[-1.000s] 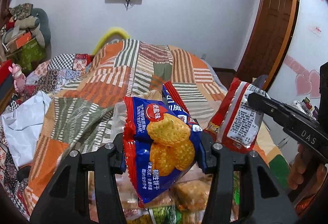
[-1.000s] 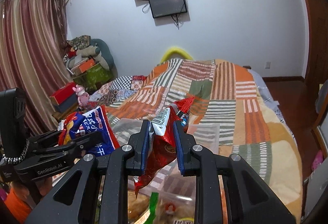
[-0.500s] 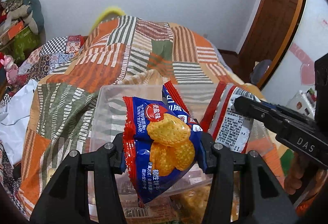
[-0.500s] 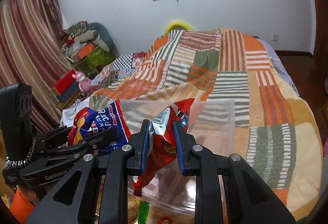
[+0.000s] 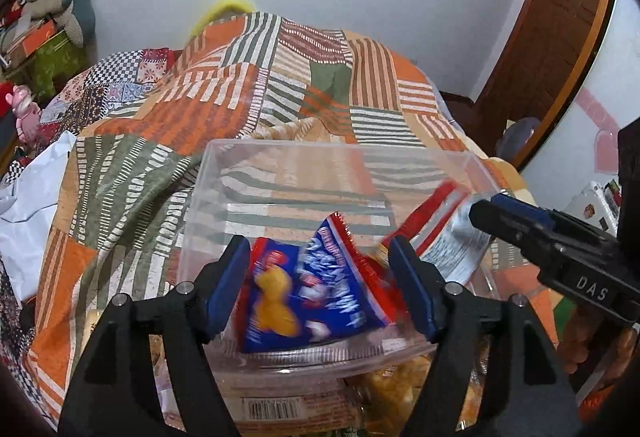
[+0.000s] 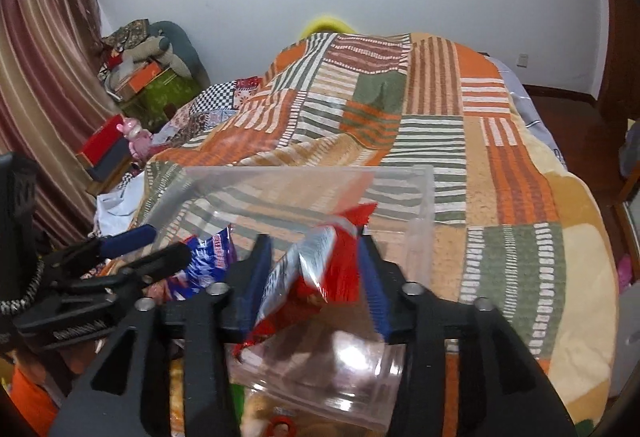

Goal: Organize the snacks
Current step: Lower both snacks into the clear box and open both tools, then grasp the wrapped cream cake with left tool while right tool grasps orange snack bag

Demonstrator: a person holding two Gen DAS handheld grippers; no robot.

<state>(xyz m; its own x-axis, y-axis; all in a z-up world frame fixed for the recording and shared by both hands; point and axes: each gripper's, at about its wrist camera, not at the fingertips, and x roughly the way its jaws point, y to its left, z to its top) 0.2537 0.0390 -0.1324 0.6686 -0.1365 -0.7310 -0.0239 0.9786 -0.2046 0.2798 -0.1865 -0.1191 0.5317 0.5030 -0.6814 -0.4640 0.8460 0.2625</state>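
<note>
Now releasing: left gripper (image 5: 320, 277) jaws just spread, blue crinkly biscuit packet (image 5: 308, 297) loose between; right gripper (image 6: 316, 277) likewise around red foil packet (image 6: 320, 269). Both dropping into clear plastic bin (image 5: 208, 173); further snacks left near, below.

Two snack packets (image 5: 316, 289), one bin (image 5: 280, 165)

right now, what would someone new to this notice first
Two snack packs are dropping into the clear bin on the striped quilt. The blue pack hangs blurred between the fingers of the left claw, and the red pack likewise in the right claw; both claws have just been opening, pads clear of the packs. More snacks lie under the bin's near edge.
</note>
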